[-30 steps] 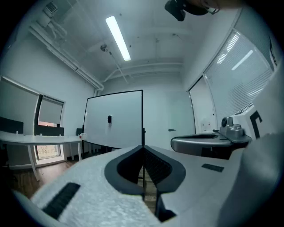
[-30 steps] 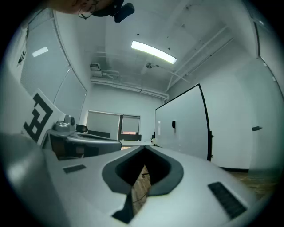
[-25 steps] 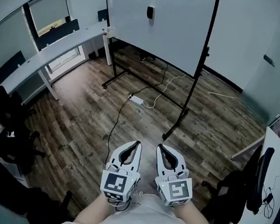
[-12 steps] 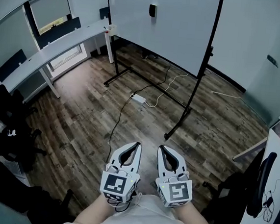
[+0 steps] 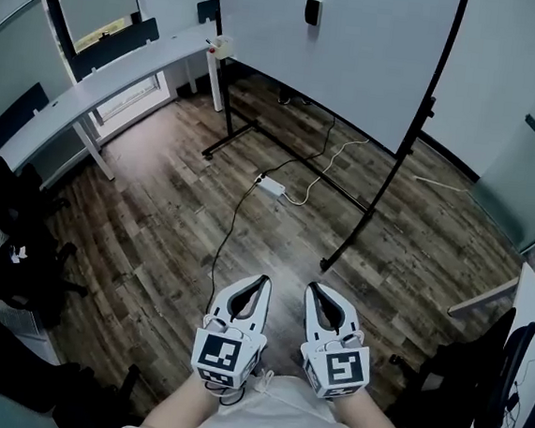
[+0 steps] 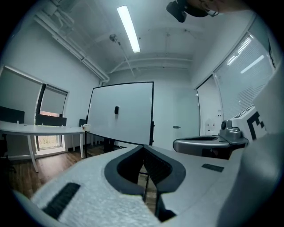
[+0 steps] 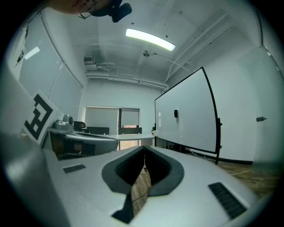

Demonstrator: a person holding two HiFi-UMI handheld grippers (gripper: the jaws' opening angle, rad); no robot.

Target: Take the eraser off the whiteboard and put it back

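A small dark eraser (image 5: 312, 12) clings to a white whiteboard (image 5: 368, 49) on a black wheeled stand at the top of the head view. The eraser (image 6: 116, 109) shows on the board in the left gripper view, and the eraser (image 7: 175, 114) in the right gripper view too. My left gripper (image 5: 262, 281) and right gripper (image 5: 312, 289) are held side by side low in the head view, far from the board. Both have their jaws shut with nothing between them.
A long white desk (image 5: 92, 83) runs along the left wall under a window. A power strip (image 5: 271, 186) and cables lie on the wood floor near the stand's base (image 5: 339, 253). Dark chairs (image 5: 0, 258) stand at the left and another chair (image 5: 487, 380) at the right.
The whiteboard and floor have slid rightward and slightly down in the head view as I moved toward the board. Both grippers stay shut and side by side.
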